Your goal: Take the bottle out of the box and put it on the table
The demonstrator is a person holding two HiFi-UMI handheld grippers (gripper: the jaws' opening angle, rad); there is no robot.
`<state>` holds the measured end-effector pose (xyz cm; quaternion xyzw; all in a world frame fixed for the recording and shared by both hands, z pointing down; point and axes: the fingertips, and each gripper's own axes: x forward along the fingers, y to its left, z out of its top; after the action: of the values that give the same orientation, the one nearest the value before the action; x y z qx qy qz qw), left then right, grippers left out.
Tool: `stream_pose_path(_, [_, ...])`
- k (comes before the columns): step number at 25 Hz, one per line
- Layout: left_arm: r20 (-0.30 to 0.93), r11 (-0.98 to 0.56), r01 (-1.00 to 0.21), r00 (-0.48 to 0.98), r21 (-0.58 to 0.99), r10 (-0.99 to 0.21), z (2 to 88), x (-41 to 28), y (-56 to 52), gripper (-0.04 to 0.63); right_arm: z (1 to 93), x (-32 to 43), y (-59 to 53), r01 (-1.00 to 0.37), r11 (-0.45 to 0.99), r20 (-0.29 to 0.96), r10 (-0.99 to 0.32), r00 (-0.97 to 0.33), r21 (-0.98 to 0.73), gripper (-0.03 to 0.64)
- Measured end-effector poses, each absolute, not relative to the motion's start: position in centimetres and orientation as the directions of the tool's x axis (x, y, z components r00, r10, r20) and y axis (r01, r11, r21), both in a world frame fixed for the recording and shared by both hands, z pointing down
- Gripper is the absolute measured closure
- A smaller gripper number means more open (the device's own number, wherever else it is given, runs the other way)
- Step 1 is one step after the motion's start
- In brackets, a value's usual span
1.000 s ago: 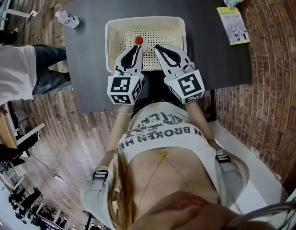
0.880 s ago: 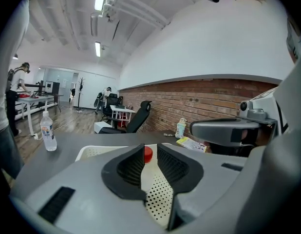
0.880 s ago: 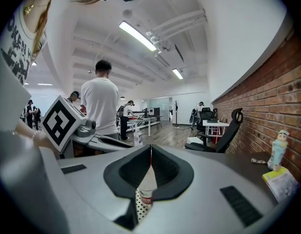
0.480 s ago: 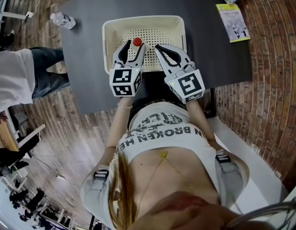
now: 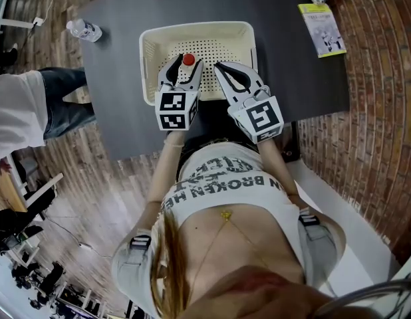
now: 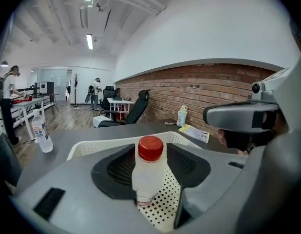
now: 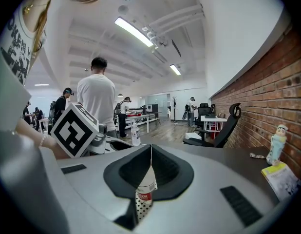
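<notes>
Inside the box (image 5: 149, 42), I note the bottle (image 6: 149, 179) upright between the just-opened, parted jaws of the left hand-held gripper (image 6: 151, 147), right hand-held gripper (image 7: 150, 152) over the box's near rim, jaws together.

left gripper (image 5: 184, 66) fingers just opened, now straddling bottle (image 5: 188, 60)

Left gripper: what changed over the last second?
The left gripper has just been opening and has moved further into the box. Its jaws now flank the red-capped bottle without pressing it. The right gripper stays shut. Bottle and box are unmoved.
</notes>
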<state>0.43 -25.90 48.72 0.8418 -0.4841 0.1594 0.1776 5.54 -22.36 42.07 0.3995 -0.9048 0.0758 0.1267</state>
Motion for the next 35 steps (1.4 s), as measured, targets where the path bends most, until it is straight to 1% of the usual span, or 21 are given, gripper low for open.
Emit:
stream_pose_path(9, [0.455,-0.484,-0.873,0.456,0.059,-0.765,49.0,0.3,-26.0,0.428,42.4,7.2,-22.7,-0.763,0.645,0.285,-0.725,-0.626,-0.035,0.607])
stream_pose_path(18, [0.448,-0.496,-0.866,0.469,0.064,-0.761,49.4,-0.7,-25.6,0.428,42.0,7.0,-22.6,-0.766,0.643,0.291,-0.731,-0.617,-0.012,0.607])
stream_pose_path(22, [0.426,-0.494,-0.868,0.468,0.054,-0.775,49.3,-0.5,-25.6,0.43,41.9,6.9,-22.2,-0.758,0.652,0.286,-0.725,-0.627,-0.008,0.607])
stream_pose_path(35, [0.443,-0.51,-0.858,0.482,0.063,-0.756,48.4,-0.2,-24.4,0.437,41.4,7.5,-20.6,-0.757,0.654,0.27,-0.728,-0.63,-0.006,0.607])
